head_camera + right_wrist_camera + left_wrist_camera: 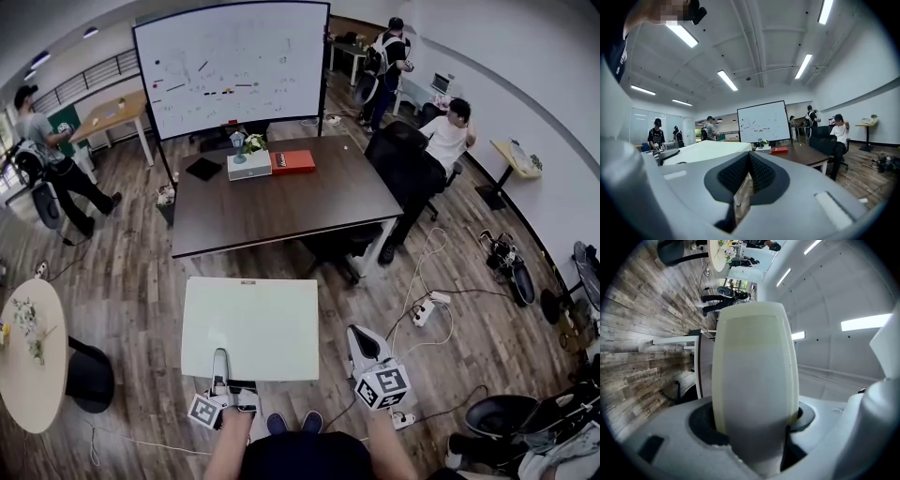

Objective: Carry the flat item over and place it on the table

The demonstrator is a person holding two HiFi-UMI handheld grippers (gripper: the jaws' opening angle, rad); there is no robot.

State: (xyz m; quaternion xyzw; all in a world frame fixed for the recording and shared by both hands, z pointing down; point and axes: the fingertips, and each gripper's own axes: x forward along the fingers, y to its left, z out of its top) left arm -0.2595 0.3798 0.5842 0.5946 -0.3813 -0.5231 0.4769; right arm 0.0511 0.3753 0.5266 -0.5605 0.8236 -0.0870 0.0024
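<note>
A flat white board (248,328) hangs level over the wooden floor, short of the dark brown table (281,202). My left gripper (221,364) is shut on the board's near edge. In the left gripper view the board (754,371) fills the middle and runs away from the jaws. My right gripper (363,343) hangs free just to the right of the board, with its black pads closed together and nothing between them. The right gripper view shows the board (705,150) to its left and the table (806,154) ahead.
On the table's far side sit a white box (248,166), a red box (292,161) and a small plant. A whiteboard (234,66) stands behind it. A seated person (441,141) and black chairs are at its right. Cables and a power strip (424,309) lie on the floor; a round table (28,375) is at left.
</note>
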